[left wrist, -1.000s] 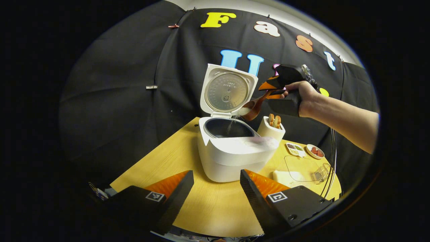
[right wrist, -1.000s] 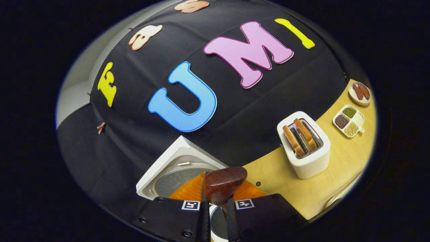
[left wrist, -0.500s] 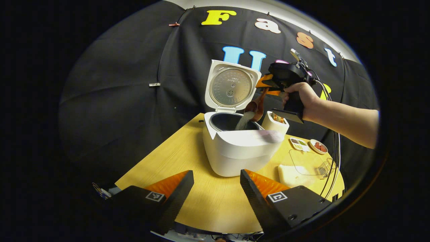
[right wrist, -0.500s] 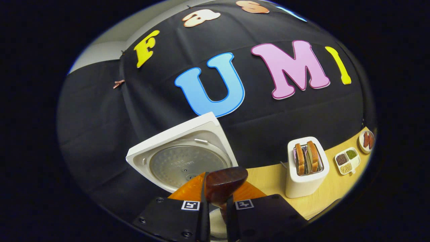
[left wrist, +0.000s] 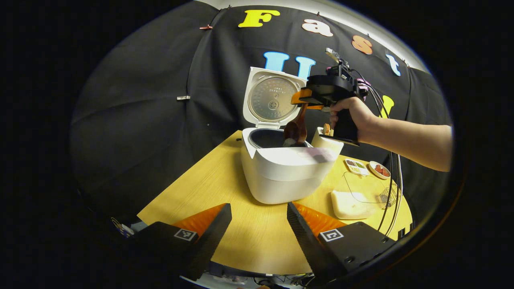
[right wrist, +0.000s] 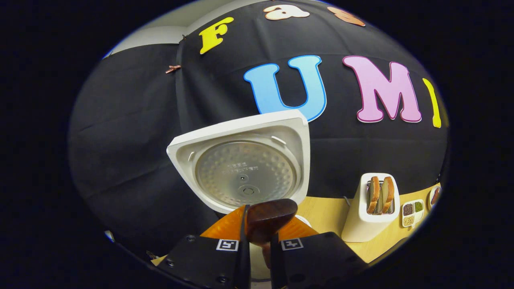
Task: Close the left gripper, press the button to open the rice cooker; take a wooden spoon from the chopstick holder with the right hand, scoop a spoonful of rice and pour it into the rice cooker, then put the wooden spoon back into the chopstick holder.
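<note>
The white rice cooker (left wrist: 281,176) stands mid-table with its lid (left wrist: 272,100) raised; the lid's inner plate (right wrist: 245,173) faces the right gripper view. A hand holds my right gripper (left wrist: 306,99) above the pot's right side, shut on the handle of the dark wooden spoon (left wrist: 296,127). The spoon hangs almost straight down, its bowl at the pot's rim with a little rice at its tip. In the right gripper view the spoon's end (right wrist: 268,218) sticks up between the shut fingers of my right gripper (right wrist: 259,218). Low and near the table's front edge, my left gripper (left wrist: 259,224) is open, holding nothing.
A white toaster (right wrist: 375,206) with two bread slices stands behind the cooker on the right. A divided dish of grains (left wrist: 355,166) and a small plate (left wrist: 379,170) lie further right. A clear container of rice (left wrist: 353,200) and a small wire rack (left wrist: 386,198) sit front right.
The right gripper has levelled out and tipped the spoon from slanted to nearly vertical. The stream of rice falling into the pot has stopped. The left gripper has hardly moved.
</note>
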Tool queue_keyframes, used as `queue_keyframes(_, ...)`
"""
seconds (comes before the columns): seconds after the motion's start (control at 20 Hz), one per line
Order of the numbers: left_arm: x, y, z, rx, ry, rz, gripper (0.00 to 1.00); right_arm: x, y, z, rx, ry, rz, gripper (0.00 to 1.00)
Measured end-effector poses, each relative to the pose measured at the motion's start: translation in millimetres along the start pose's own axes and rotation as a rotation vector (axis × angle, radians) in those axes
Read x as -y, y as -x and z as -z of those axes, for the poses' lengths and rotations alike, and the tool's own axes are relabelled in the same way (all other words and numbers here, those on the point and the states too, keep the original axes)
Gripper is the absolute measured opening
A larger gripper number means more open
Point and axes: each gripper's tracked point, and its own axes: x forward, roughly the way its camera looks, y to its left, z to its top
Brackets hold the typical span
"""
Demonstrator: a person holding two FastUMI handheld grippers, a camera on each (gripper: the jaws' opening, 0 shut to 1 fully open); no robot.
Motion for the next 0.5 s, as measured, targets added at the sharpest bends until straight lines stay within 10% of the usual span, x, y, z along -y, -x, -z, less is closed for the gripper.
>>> queue_keyframes(0.5, 19, 12, -1, 0.021, 0.001, 0.024, 0.96, -36, 14, 5, -0.001, 0.185, -0.115, 0.23)
